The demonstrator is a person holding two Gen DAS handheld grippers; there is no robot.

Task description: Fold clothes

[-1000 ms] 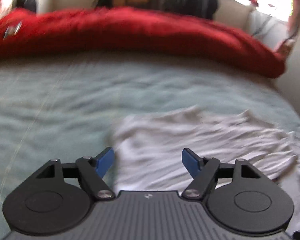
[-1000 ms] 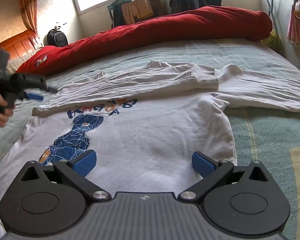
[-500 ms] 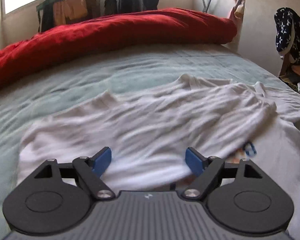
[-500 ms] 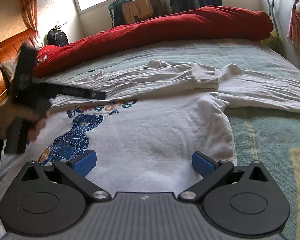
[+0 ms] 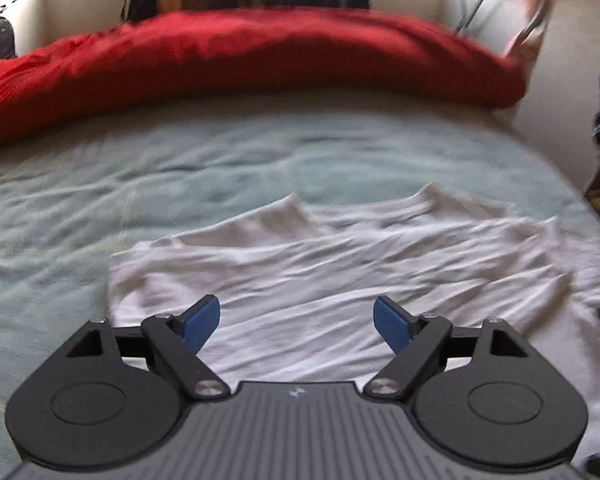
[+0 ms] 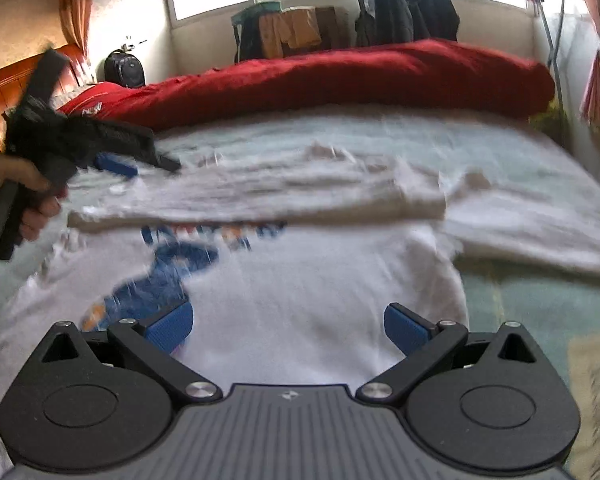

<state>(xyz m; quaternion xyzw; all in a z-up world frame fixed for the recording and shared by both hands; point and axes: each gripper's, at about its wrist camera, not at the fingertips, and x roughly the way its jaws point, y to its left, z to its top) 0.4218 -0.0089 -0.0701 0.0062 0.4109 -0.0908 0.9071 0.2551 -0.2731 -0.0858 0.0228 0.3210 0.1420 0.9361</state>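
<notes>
Two grippers, both with jaws spread wide and nothing between the blue pads. Right gripper (image 6: 287, 326): held low over the hem end of the white sweatshirt (image 6: 308, 280), fingers pointing along the garment toward the far side of the bed. Left gripper (image 5: 296, 320): poised over the rumpled white fabric at the sweatshirt's left part; in the right wrist view it (image 6: 116, 162) appears at the left edge, gripped by a hand (image 6: 24, 196) wrapped around its handle, its tips aimed toward the folded sleeve (image 6: 260, 196). The sweatshirt lies flat on the pale green bedsheet (image 5: 180, 160), blue graphic (image 6: 172, 276) facing up, one sleeve laid across the chest. A red duvet (image 6: 340, 76) is bunched along the far edge of the bed.
</notes>
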